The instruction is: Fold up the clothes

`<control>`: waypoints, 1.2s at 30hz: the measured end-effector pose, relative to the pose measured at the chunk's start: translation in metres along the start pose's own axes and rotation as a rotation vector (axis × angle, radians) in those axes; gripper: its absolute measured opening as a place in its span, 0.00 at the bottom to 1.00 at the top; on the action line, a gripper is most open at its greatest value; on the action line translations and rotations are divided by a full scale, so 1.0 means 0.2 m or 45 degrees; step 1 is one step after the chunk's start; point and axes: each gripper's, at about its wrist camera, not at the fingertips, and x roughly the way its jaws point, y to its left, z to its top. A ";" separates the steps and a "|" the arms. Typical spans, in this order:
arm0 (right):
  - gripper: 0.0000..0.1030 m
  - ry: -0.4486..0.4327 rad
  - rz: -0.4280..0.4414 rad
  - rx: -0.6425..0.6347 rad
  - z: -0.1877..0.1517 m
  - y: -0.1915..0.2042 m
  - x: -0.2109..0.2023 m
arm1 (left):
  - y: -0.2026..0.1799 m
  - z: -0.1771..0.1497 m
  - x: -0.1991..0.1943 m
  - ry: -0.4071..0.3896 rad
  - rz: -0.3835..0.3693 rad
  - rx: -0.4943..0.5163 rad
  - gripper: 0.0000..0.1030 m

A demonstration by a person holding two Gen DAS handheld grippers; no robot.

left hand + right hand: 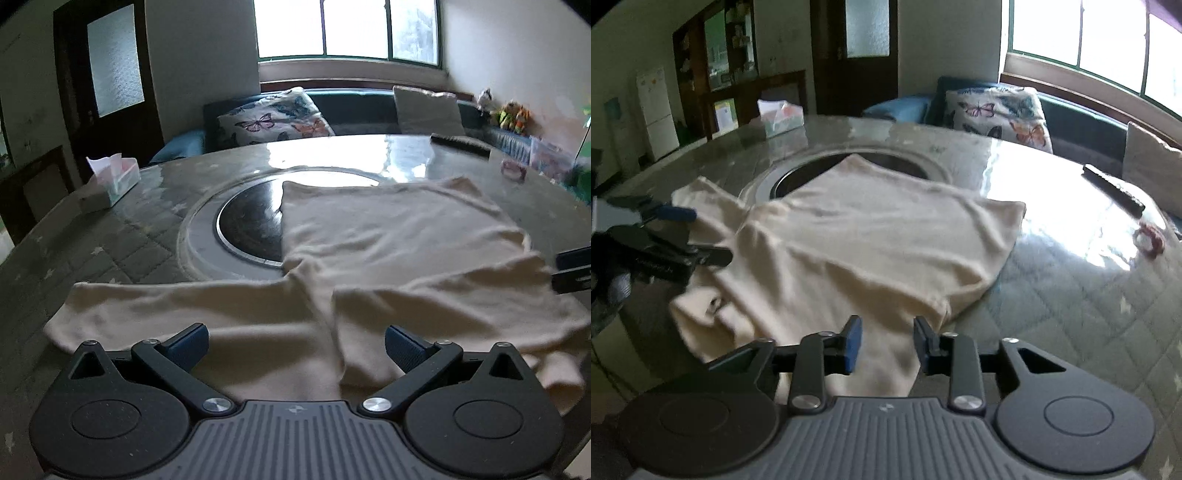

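Left wrist view: the left gripper (296, 345) hangs spread wide with nothing between its fingers, right over the near edge of a cream shirt (388, 236) spread on the table (110, 251), a tissue box (112, 177) far off to its left. Right wrist view: the right gripper (887, 341) is released too, fingers apart above a sleeve at the shirt's near edge, a remote (1113, 190) well ahead to its right.
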 end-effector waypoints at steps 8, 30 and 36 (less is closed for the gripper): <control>0.44 -0.037 -0.028 0.027 0.03 0.01 0.12 | -0.14 0.09 0.08 -0.008 -0.064 0.042 1.00; 0.53 -0.064 -0.069 -0.092 0.02 0.07 0.16 | 0.02 0.01 0.07 0.006 0.113 0.028 1.00; 0.53 -0.082 -0.048 -0.185 0.05 0.18 0.19 | 0.09 0.00 0.03 -0.009 0.134 -0.025 1.00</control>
